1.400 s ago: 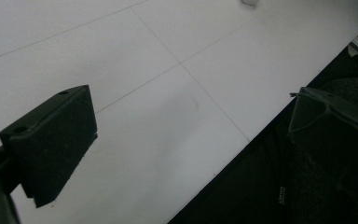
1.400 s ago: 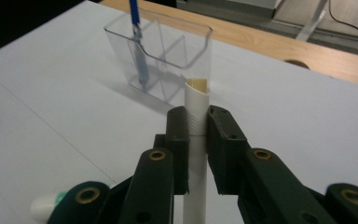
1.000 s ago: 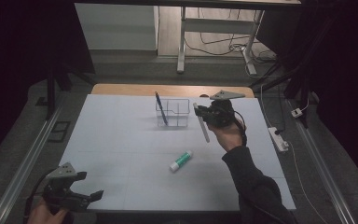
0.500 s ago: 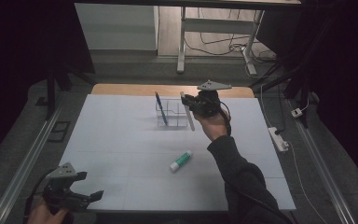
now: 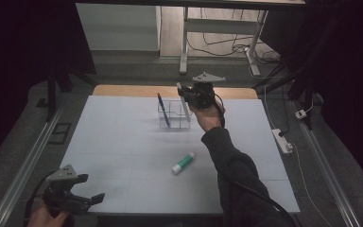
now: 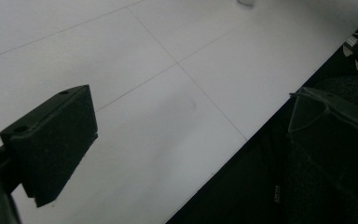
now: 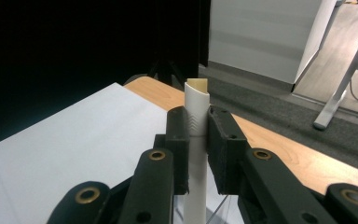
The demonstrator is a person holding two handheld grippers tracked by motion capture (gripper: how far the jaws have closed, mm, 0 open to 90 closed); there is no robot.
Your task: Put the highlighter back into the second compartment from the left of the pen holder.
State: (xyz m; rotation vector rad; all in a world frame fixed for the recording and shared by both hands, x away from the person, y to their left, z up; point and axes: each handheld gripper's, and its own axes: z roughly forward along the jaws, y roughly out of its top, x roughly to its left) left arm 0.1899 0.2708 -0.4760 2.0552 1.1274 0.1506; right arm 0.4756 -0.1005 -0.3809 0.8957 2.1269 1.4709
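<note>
Dim room, dark on both sides, pale floor and desk legs beyond; in the middle a white worktop point(image 5: 123, 142) with a wooden strip along its far edge.

At the far middle, right gripper point(image 7: 198, 135) clamped on a slim white plastic stick with a cream tip point(image 7: 196, 107), jaws narrow and pressed on either side of its upper part. Gripped high and held close to upright, probably so that the lower end can go straight down into a narrow slot. Seen from the high view, right gripper point(image 5: 189, 97) poised above the right side of a clear plastic holder with compartments point(image 5: 174, 124), with the stick point(image 5: 184, 106) reaching down to it. Impossible to tell whether the lower end is inside a compartment or touches the bottom.

In the holder's left part, a blue pen point(image 5: 163, 109) leaning leftward, apparently already stowed. Nearer, well apart from the holder, a white glue stick with a green cap point(image 5: 183, 162) lying flat on the worktop, likely waiting for its turn.

At the near left corner, left gripper point(image 5: 90, 188) wide open and holding nothing, parked at the worktop's edge, out of the working hand's way.
</note>
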